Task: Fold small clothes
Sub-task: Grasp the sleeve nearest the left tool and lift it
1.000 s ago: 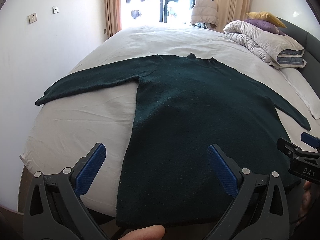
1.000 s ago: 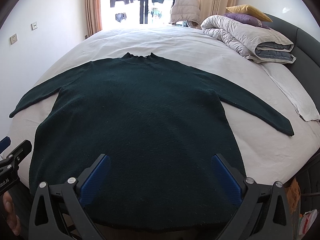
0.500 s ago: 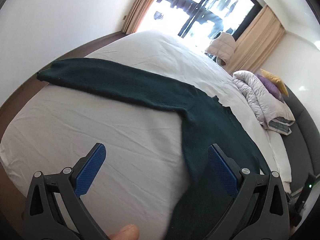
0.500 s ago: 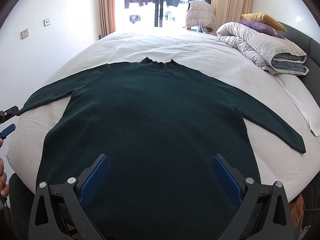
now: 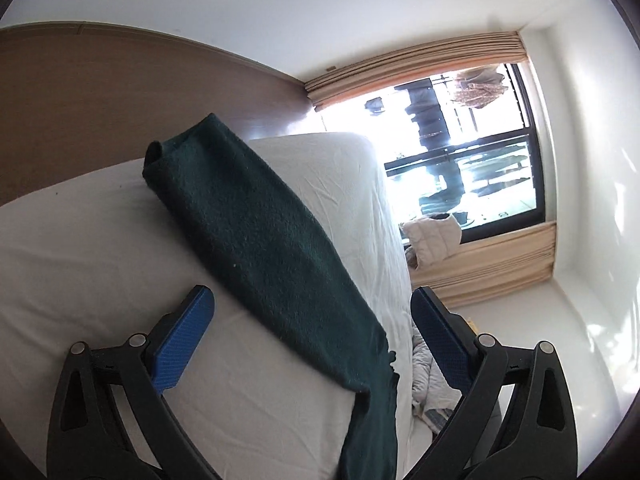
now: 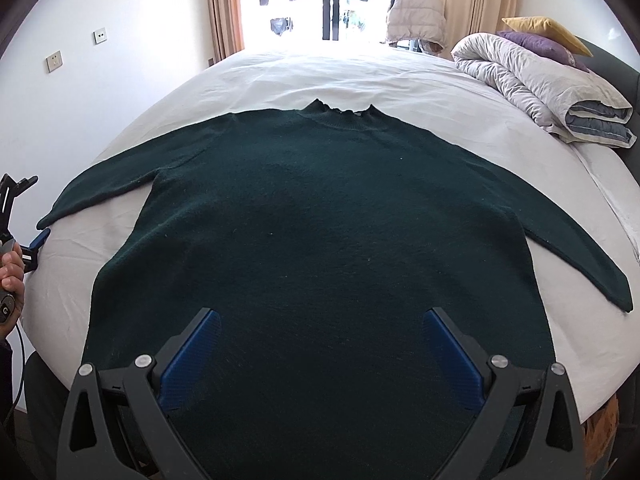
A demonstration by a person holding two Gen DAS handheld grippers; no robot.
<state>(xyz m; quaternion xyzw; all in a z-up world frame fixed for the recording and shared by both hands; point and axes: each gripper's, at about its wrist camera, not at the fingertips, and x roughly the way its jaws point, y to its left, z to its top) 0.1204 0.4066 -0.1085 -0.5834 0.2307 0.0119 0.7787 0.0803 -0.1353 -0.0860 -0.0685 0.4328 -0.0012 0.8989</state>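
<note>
A dark green sweater lies flat on the white bed, front down, collar far, both sleeves spread out. My right gripper is open and empty above the sweater's lower body. My left gripper is open and empty, rolled sideways, over the sweater's left sleeve, whose cuff lies near the bed's edge. The left gripper also shows in the right wrist view at the far left, beside that cuff.
A rolled duvet with purple and yellow pillows lies at the bed's right. A padded jacket hangs by the bright window with beige curtains. The wall stands close on the left. The floor lies beyond the bed's left edge.
My left gripper has swung left from the sweater's hem to the left sleeve and rolled on its side. My right gripper has edged forward over the sweater's body.
</note>
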